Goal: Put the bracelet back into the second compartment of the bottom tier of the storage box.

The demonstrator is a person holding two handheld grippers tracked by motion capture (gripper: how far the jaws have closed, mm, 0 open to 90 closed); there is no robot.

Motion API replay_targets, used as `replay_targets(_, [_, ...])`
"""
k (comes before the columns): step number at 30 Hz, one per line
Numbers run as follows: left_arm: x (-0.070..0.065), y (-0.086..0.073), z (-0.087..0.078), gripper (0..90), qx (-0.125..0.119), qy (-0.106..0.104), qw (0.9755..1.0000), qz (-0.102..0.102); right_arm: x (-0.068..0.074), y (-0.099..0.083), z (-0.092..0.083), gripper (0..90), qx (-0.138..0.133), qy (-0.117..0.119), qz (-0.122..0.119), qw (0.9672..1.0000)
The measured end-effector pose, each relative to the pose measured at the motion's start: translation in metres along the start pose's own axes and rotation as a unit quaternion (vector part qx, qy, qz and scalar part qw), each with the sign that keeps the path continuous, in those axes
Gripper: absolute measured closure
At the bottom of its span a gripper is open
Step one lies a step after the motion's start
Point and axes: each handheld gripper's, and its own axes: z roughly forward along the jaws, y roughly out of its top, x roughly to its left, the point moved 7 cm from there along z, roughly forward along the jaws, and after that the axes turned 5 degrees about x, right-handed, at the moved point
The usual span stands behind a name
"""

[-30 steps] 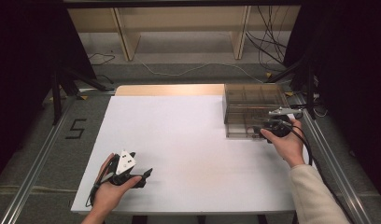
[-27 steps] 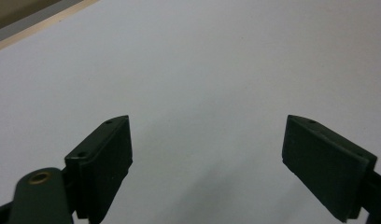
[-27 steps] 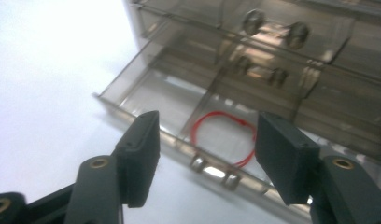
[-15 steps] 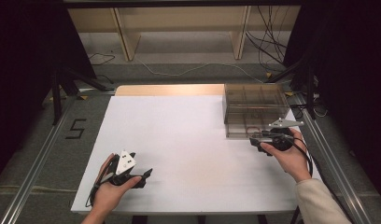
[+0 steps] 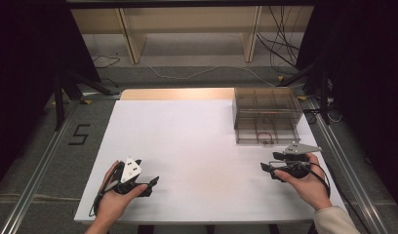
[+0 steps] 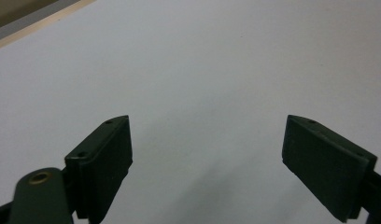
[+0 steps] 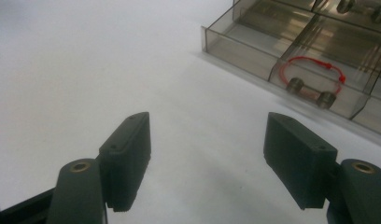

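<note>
A smoky clear compartment box stands at the table's back right. In its front compartment lies a red cord loop with two small metal cylinders, and the loop also shows from above. My right gripper hovers in front of the box, pointing left. Its jaws have just been opening, stand wide and have nothing between them. My left gripper rests near the front left edge, and its jaws are open over bare white table.
The white tabletop has a wooden strip along its back edge. Metal rails run down both sides, and a "5" is marked on the grey floor at left. Cables lie behind the table.
My right gripper has drawn back from the box's front toward the table's near edge, and its jaws have spread wider. The left hand has kept still.
</note>
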Motion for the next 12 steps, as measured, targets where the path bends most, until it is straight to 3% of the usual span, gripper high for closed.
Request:
replay_targets(8, [-0.002,0.001,0.001,15.9,0.000,-0.004,1.0000,-0.002,0.005,-0.011,-0.004,32.9,-0.011,0.008,-0.001,0.9999])
replay_targets(12, [-0.010,0.004,0.000,15.8,-0.002,-0.015,0.9999,0.001,0.007,-0.013,-0.005,33.0,-0.016,0.011,-0.002,0.9998])
